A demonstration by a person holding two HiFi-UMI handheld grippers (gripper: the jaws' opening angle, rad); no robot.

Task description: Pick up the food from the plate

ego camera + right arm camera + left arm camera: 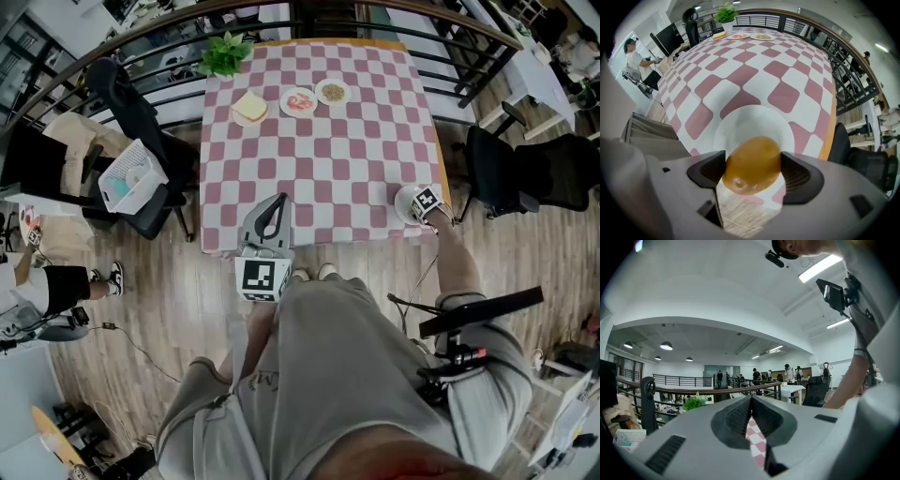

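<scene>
A glossy golden bun (752, 161) lies on a small white plate (754, 119) at the near right corner of the pink-and-white checked table (319, 159). My right gripper (753, 172) points straight down over that plate (405, 202), open, its pads (711, 171) close on either side of the bun. In the head view only its marker cube (427, 201) shows. My left gripper (275, 202) is held level at the table's near edge, shut and empty, its tips (751, 400) meeting.
At the far end stand a plate with a bread slice (249, 108), one with red food (298, 100), one with grains (332, 91) and a green plant (226, 53). Chairs flank the table at left (141, 178) and right (506, 173). A railing runs behind.
</scene>
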